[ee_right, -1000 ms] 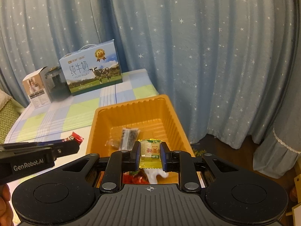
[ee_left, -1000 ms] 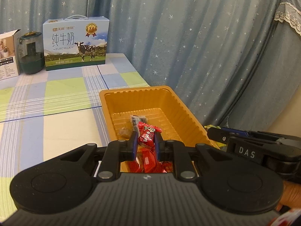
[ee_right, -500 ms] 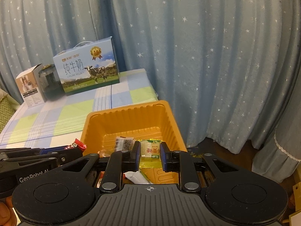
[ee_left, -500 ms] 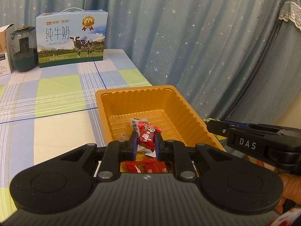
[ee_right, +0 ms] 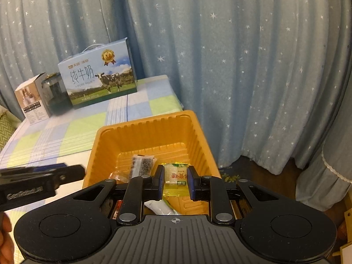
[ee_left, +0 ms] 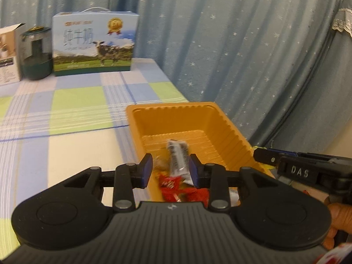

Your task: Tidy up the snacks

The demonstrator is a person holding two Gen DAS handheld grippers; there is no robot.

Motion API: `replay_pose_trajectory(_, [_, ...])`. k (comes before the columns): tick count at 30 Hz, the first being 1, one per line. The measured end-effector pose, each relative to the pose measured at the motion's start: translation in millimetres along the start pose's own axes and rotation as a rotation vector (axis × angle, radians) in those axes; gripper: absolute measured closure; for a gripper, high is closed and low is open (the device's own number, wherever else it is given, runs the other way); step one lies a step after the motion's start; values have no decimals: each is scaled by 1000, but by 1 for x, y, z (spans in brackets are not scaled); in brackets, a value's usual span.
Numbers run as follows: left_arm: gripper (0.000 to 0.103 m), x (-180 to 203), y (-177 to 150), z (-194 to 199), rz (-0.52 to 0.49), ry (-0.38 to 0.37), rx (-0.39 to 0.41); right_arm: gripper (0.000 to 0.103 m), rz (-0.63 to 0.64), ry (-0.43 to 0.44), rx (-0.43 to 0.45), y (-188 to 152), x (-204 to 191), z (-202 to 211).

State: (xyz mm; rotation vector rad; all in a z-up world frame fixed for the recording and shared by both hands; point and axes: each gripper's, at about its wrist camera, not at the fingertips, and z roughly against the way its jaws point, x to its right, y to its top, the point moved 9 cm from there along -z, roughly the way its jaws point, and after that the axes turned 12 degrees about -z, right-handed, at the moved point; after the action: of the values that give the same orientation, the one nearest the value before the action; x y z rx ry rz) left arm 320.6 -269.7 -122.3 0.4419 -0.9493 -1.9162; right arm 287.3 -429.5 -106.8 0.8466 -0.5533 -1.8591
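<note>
An orange plastic tray sits at the table's right edge and holds several wrapped snacks. My left gripper hovers over the tray's near end; its jaws are opening, and no pad touches anything. A red snack lies in the tray below them, next to a grey-white packet. My right gripper is over the same tray, shut on a yellow-green snack packet. Each gripper shows in the other's view: the right one and the left one.
A checked cloth covers the table. At the far end stand a blue milk carton box, a dark green jar and a small white box. Star-patterned blue curtains hang behind and to the right, past the table edge.
My left jaws have spread and the red snack they held now lies in the tray. Both grippers have sunk a little toward the tray; the right still holds the yellow-green packet.
</note>
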Motion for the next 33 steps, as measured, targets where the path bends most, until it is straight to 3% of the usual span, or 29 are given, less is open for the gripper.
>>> replay_pose_trajectory(8, [69, -22, -14, 25, 45, 47, 19, 81, -18, 46, -2, 5, -10, 0])
replay_pose_trajectory(12, [61, -32, -22, 36, 63, 69, 20, 80, -74, 142, -5, 14, -18, 0])
replay_pose_trajectory(14, [53, -35, -27, 41, 69, 82, 18, 64, -96, 136, 7, 17, -17, 1])
replay_pose_trajectory(15, [53, -37, -29, 45, 69, 88, 19, 47, -107, 134, 14, 18, -14, 3])
replay_pose_trajectory(16, [51, -38, -32, 49, 70, 93, 18, 44, -122, 138, 18, 19, -12, 6])
replay_pose_trajectory(18, [45, -40, -38, 57, 63, 110, 16, 44, -139, 139, 13, 17, -8, 12])
replay_pose_trajectory(20, [31, -41, -44, 66, 63, 126, 19, 44, -137, 115, 11, 13, -4, 19])
replay_pose_trajectory(27, [13, -36, -58, 99, 107, 128, 15, 42, -163, 87, -7, -5, -2, 56])
replay_pose_trajectory(33, [1, -23, -59, 132, 94, 138, 24, 25, -115, 59, -1, -27, -16, 102])
